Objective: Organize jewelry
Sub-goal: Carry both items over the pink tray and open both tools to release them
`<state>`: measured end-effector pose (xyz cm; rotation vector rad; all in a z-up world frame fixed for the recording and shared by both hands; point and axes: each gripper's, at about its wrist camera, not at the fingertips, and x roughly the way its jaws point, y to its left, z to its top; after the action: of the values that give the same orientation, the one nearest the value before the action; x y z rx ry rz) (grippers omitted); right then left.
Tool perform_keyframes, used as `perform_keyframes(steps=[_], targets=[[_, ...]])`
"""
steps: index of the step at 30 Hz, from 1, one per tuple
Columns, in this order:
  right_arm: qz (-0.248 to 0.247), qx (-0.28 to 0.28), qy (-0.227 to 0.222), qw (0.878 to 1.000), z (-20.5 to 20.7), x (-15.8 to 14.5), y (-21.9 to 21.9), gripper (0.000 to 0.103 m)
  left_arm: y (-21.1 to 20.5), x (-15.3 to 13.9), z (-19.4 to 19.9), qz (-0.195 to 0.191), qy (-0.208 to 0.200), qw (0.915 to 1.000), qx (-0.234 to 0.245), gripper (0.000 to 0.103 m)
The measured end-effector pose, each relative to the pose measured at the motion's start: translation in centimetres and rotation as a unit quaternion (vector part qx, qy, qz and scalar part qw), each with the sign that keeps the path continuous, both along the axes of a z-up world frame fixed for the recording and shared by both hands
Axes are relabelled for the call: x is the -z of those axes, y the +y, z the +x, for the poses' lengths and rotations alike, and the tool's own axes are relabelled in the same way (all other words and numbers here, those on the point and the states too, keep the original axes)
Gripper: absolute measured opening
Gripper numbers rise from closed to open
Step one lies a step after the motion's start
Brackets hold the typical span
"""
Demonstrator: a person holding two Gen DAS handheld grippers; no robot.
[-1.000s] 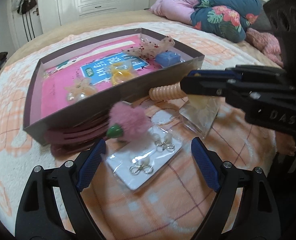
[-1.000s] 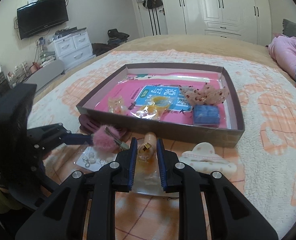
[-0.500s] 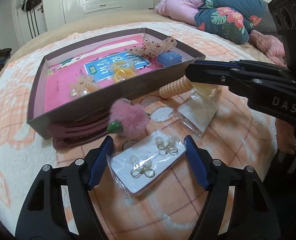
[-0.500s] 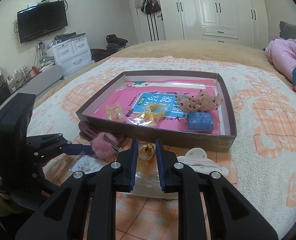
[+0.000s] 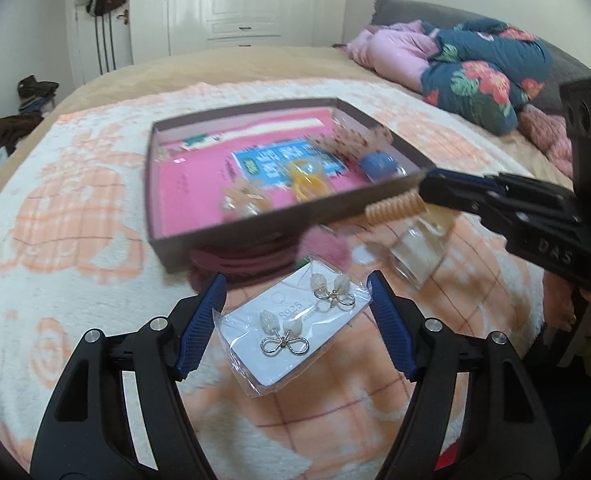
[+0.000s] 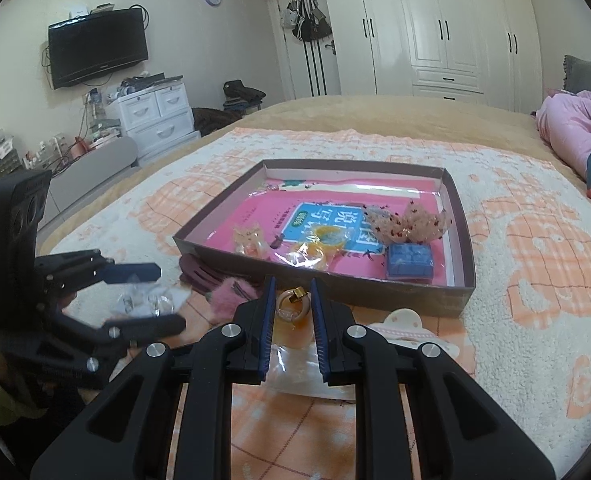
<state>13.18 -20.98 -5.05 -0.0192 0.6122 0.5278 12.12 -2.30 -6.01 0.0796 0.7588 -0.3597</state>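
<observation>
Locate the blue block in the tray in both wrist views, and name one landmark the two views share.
Left wrist view: the blue block lies right of centre, in the tray's near right corner.
Right wrist view: the blue block sits just right of centre, against the tray's near wall.
Shared landmark: the pink book lining the tray.

"S925" on earring card [image 5: 295, 322], "DAS" on right hand-held gripper [image 5: 427, 196]

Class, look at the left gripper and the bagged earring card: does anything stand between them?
Nothing visible does. The earring card lies on the blanket between the open fingers of the left gripper; the pink pompom sits beyond it.
</observation>
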Motion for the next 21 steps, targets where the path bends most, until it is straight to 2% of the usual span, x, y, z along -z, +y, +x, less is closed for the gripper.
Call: perform_keyframes(steps=[12, 21], targets=[[0.01, -0.008, -0.033, 0.999, 0.8, -2.5, 0.9, 0.017, 1.6, -1.9, 1.8, -0.015, -0.022, 0.9992, -0.031, 0.063], [0.01, 0.005, -0.046, 0.999, 2.2, -3.2, 0.5, 0.017, 1.7, -2.9, 3.4, -0.021, -0.035, 0.9982, -0.044, 0.063]])
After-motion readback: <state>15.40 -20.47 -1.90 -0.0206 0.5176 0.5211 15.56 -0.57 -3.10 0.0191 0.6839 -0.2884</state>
